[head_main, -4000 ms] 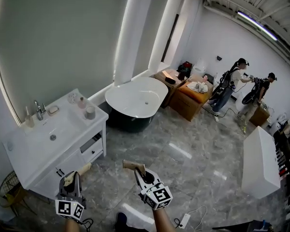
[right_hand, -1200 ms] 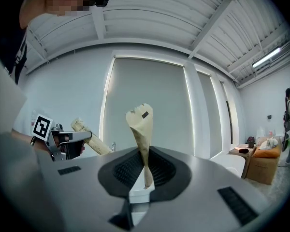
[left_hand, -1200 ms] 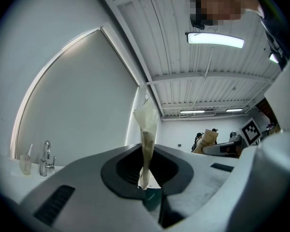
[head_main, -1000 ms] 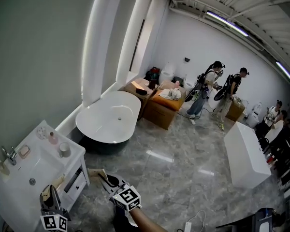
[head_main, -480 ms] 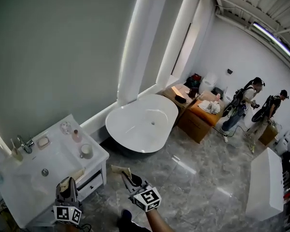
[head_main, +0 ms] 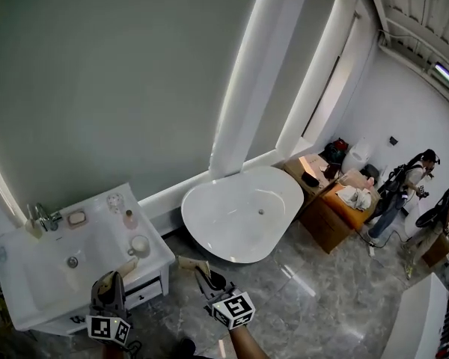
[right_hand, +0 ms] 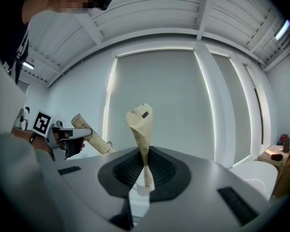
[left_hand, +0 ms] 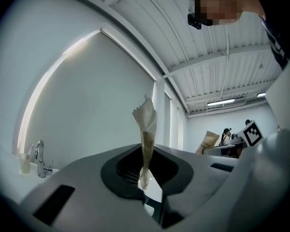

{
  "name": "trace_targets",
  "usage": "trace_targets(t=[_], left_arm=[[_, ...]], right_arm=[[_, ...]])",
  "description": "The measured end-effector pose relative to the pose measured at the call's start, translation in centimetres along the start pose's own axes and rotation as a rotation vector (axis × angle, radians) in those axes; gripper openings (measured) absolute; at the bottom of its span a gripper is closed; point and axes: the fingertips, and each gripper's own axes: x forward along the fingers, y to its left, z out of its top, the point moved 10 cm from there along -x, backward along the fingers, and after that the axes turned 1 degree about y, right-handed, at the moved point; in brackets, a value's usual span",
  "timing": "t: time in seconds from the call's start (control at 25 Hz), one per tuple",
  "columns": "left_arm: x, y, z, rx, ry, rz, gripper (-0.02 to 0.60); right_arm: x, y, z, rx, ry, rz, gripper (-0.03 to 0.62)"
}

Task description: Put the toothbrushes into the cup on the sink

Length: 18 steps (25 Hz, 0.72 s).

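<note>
A white sink (head_main: 30, 275) stands at the lower left, with a pale cup (head_main: 138, 245) near its right corner. My left gripper (head_main: 117, 277) hovers at the sink's front right, shut on a paper-wrapped toothbrush (head_main: 127, 267) whose tip points toward the cup. In the left gripper view the wrapper (left_hand: 146, 129) rises upright from the shut jaws of that gripper (left_hand: 144, 179). My right gripper (head_main: 203, 274) is over the floor just right of the sink, shut on a second wrapped toothbrush (head_main: 192, 263). The right gripper view shows this one (right_hand: 141, 129) pinched in its gripper (right_hand: 144, 179).
On the sink are a faucet (head_main: 42, 217), a soap dish (head_main: 76, 218), a small bottle (head_main: 129, 219) and a round dish (head_main: 114, 199). A white bathtub (head_main: 243, 212) sits right of the sink. Boxes (head_main: 331, 209) and people (head_main: 404, 185) are far right.
The view has swung so the sink sits nearer and more central, and the people slid to the right edge. Both grippers moved toward the sink, still gripping their wrapped toothbrushes.
</note>
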Motion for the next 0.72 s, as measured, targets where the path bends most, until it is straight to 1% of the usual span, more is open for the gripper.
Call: trace_targets(t=[0.12,0.28,0.44,0.72], left_arm=[[0.9,-0.8,-0.2,0.002,0.001,0.022,0.041],[1.8,-1.2,-0.6,0.007,0.009,0.049,0.041],[3.3,-2.0,-0.5,0.016,0.006,0.052,0.041],[4.6,-1.4,-0.6,0.027,-0.003,0.048,0.041]], right_arm=[[0.9,-1.7,-0.1,0.002,-0.013,0.035,0.048],[1.8,-2.8,-0.2,0.007,-0.016,0.064,0.048],[2.1,-4.3,0.2,0.003,-0.010,0.073,0.048],[3.7,-4.8,0.4,0.000,-0.022,0.077,0.048]])
